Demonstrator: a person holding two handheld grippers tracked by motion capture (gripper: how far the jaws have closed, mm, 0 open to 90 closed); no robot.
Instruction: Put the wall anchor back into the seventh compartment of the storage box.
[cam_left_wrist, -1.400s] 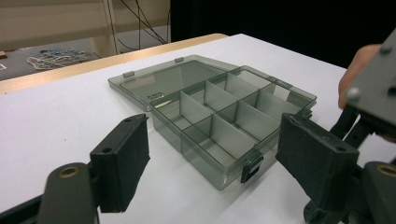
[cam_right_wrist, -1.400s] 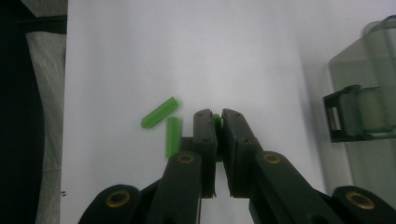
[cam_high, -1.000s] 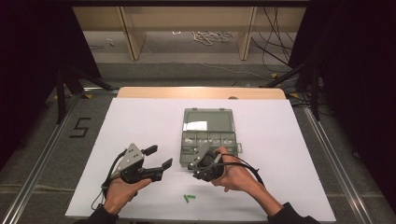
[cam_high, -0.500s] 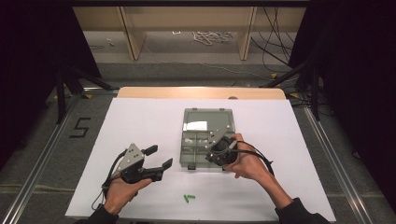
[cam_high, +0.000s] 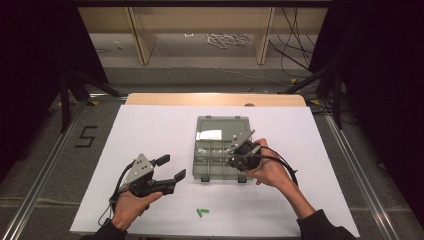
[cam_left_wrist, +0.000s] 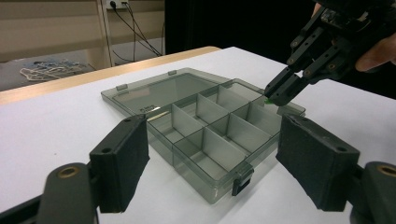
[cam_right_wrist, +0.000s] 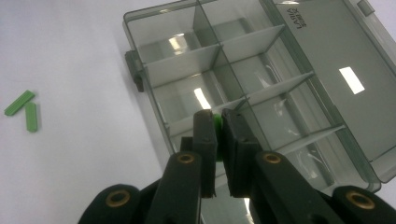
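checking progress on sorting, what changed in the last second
The right gripper, shut on a small green piece, moved from the table in front of the compartment box up over its right-hand compartments. The left gripper stayed open and the two green pieces stayed put.

divided box (cam_high: 220, 150) mid-table, two sticks (cam_high: 202, 212) before it, near the front edge

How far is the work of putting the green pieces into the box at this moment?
Done: the compartment box lies open, its visible compartments bare. In hand: the right gripper is shut on a green piece above the box. Left: two green pieces lie on the white table; the left gripper is open.
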